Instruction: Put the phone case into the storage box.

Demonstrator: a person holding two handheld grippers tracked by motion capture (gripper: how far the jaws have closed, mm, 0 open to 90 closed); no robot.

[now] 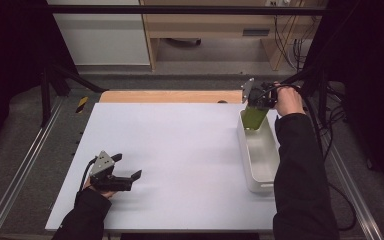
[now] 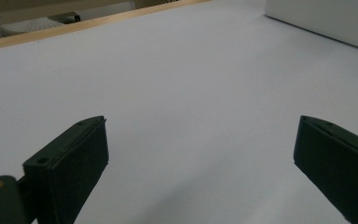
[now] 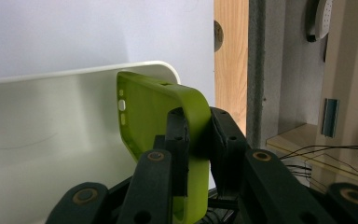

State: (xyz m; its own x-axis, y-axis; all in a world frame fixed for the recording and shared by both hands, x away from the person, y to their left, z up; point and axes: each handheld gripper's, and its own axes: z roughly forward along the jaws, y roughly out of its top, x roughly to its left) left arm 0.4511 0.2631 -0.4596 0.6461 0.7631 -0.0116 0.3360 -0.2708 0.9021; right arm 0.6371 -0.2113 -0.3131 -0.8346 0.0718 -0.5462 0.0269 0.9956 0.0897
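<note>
While both hands hold grippers over the white surface point(image 1: 180, 150):
Right gripper point(image 1: 258, 102): clenched on a lime-green flexible phone case point(image 3: 168, 121), one edge pinched between the jaws.
Case position: upright at the far end of the white rectangular plastic tray point(image 1: 261, 155), at 2 o'clock on the surface.
Left gripper point(image 1: 125, 175): released, jaws wide apart with nothing between them, at 8 o'clock.

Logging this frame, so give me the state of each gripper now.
Left gripper: open, holding nothing, low over the white table.
Right gripper: shut on the green phone case, above the white bin.
</note>
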